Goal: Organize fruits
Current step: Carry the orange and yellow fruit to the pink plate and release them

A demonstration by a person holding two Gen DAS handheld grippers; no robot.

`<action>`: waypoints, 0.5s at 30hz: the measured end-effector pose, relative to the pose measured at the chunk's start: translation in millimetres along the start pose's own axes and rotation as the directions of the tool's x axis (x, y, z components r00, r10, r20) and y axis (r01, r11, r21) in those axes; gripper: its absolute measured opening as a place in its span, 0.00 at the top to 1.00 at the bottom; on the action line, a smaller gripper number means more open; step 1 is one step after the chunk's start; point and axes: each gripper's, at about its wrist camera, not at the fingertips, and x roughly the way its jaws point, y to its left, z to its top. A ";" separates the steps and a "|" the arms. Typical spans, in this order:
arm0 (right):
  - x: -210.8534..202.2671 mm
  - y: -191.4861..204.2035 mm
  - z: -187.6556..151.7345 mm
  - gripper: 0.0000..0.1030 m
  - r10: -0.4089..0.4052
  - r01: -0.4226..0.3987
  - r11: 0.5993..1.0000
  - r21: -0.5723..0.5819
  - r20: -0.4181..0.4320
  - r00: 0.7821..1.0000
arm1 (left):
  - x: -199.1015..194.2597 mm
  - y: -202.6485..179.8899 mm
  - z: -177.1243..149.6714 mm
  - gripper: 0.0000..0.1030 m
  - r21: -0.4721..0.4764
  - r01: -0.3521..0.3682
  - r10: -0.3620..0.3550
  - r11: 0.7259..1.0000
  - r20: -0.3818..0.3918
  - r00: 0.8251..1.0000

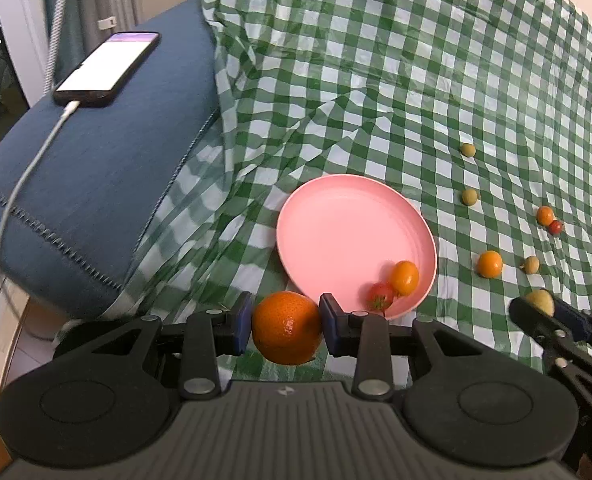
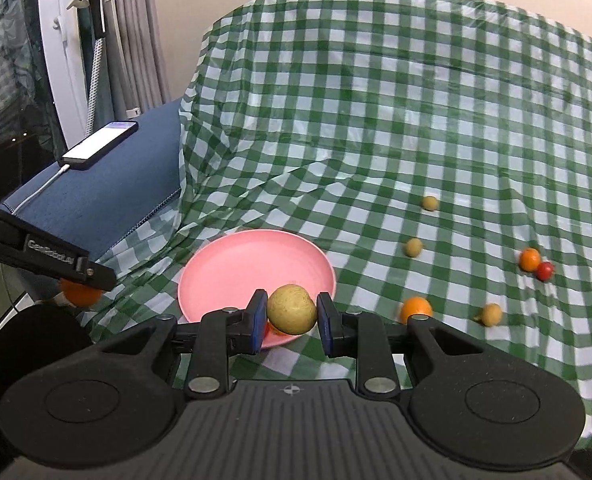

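Observation:
My left gripper [image 1: 286, 322] is shut on a large orange [image 1: 287, 327], held just in front of the pink plate's [image 1: 348, 224] near left rim. The plate holds a small orange fruit [image 1: 404, 277] and a red cherry tomato [image 1: 381, 297]. My right gripper [image 2: 291, 316] is shut on a tan round fruit [image 2: 292, 309] over the plate's [image 2: 252, 264] near edge; it also shows in the left wrist view [image 1: 541, 302]. Loose on the green checked cloth lie tan fruits [image 2: 413, 247], small oranges [image 2: 416, 307] and a red tomato [image 2: 545, 271].
A blue cushion [image 1: 96, 184] lies left of the cloth with a phone [image 1: 108, 67] on it, plugged into a white cable [image 1: 28, 168]. The checked cloth [image 1: 416, 80] rises in folds behind the plate. Curtains and a white frame stand at far left.

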 end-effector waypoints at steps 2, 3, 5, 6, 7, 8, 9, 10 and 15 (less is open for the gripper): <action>11.9 0.0 2.7 0.73 0.002 -0.002 1.000 0.000 -0.011 1.000 | 11.0 -5.5 6.0 0.61 0.013 0.009 -0.009 1.000 -0.015 1.000; 18.8 -0.5 3.7 0.73 0.002 -0.002 1.000 0.003 -0.021 1.000 | 17.7 -8.2 9.1 0.61 0.016 0.012 -0.012 1.000 -0.027 1.000; 33.2 -3.1 5.8 0.73 0.004 -0.003 1.000 0.014 -0.040 0.999 | 30.8 -12.9 14.5 0.61 0.020 0.019 -0.018 1.000 -0.048 0.999; 39.4 -4.8 6.2 0.73 0.004 -0.003 1.000 0.019 -0.048 0.999 | 38.9 -15.6 17.8 0.61 0.024 0.019 -0.017 1.000 -0.058 0.998; 47.3 -6.2 7.3 0.73 0.002 -0.001 1.000 0.023 -0.059 0.998 | 44.8 -17.9 19.6 0.61 0.027 0.017 -0.015 1.000 -0.065 0.998; 54.5 -7.8 8.3 0.73 0.002 0.000 1.000 0.027 -0.068 0.998 | 53.0 -20.4 22.7 0.61 0.033 0.015 -0.013 0.999 -0.073 0.997; 62.0 -9.2 9.4 0.73 0.001 0.001 0.999 0.032 -0.075 0.997 | 59.7 -22.4 24.8 0.61 0.038 0.014 -0.011 0.999 -0.079 0.997; 70.3 -11.0 10.6 0.73 -0.002 0.005 0.999 0.035 -0.082 0.997 | 66.1 -24.1 26.8 0.61 0.041 0.011 -0.008 0.999 -0.086 0.996; 108.5 -16.7 12.9 0.73 -0.012 0.016 0.999 0.035 -0.113 0.993 | 101.6 -28.7 36.1 0.61 0.051 0.016 -0.009 0.999 -0.124 0.992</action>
